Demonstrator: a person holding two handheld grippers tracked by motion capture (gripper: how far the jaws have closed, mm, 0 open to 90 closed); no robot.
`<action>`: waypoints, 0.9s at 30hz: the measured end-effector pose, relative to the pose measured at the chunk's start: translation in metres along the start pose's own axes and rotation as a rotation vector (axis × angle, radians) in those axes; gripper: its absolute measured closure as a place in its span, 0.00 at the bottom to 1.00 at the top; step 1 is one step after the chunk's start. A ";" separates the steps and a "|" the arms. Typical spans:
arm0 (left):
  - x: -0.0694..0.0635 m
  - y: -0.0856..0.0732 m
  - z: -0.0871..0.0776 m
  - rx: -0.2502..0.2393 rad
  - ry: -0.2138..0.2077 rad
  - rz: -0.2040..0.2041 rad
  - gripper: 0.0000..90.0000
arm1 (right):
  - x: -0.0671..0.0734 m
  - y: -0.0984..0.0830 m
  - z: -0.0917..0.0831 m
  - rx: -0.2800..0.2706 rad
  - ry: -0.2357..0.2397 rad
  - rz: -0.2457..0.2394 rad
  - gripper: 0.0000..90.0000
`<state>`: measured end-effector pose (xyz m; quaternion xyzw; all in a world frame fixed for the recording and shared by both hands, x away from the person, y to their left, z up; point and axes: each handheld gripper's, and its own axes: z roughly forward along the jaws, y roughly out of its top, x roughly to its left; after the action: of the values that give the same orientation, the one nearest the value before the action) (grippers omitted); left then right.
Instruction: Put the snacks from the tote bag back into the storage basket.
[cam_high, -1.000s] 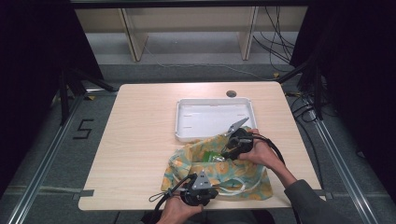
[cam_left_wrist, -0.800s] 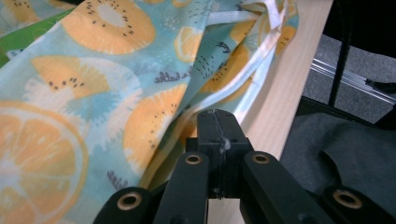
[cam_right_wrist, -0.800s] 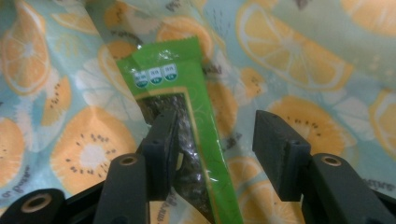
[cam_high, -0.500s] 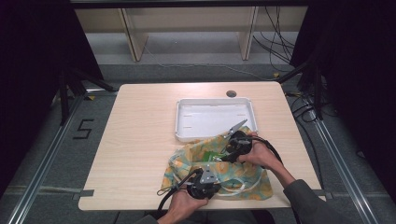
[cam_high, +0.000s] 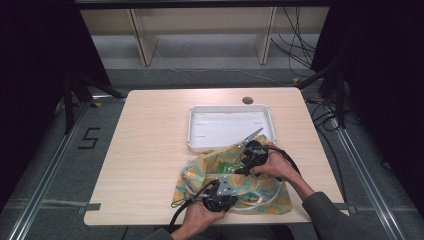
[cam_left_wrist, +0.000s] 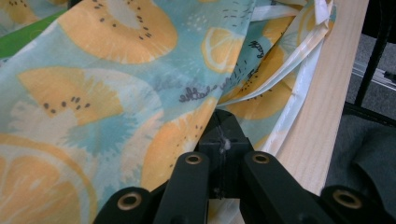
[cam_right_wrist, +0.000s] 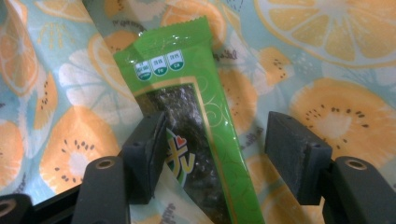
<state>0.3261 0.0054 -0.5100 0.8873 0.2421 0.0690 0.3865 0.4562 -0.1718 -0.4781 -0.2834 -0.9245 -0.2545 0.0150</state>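
A cloth bag (cam_high: 197, 175) printed with orange and kiwi slices lies crumpled at the table's near right. My left gripper (cam_high: 226, 179) is shut on a fold of this bag (cam_left_wrist: 116, 93) near its white-trimmed edge, the jaws pinched together (cam_left_wrist: 225, 128). A green seaweed snack packet (cam_right_wrist: 187, 93) lies on the bag and shows in the high view as a green patch (cam_high: 228, 166). My right gripper (cam_right_wrist: 219, 149) is over it; its jaws have just been opening, and the packet lies between the pads without being squeezed. The right gripper (cam_high: 239, 166) sits at the bag's far side.
A white tray (cam_high: 191, 131) stands just beyond the bag with nothing in it. The table's near edge (cam_left_wrist: 322, 116) runs close to the left gripper. Cables trail from both grippers, and bare tabletop (cam_high: 145, 145) spreads to the left.
The left hand and its gripper have shifted a little right and farther onto the bag. The right hand has stayed in place.
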 end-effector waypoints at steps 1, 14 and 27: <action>-0.001 -0.001 0.001 -0.003 -0.001 -0.019 1.00 | 0.000 0.000 0.002 0.006 0.006 0.006 0.44; 0.003 0.002 0.003 0.002 0.007 0.005 1.00 | 0.000 0.000 0.008 0.021 0.082 0.061 0.47; 0.004 0.005 0.006 0.008 0.002 0.006 1.00 | -0.001 -0.001 0.008 0.018 0.082 0.050 0.51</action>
<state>0.3338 0.0002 -0.5107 0.8894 0.2403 0.0701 0.3826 0.4573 -0.1689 -0.4851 -0.2958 -0.9179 -0.2571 0.0618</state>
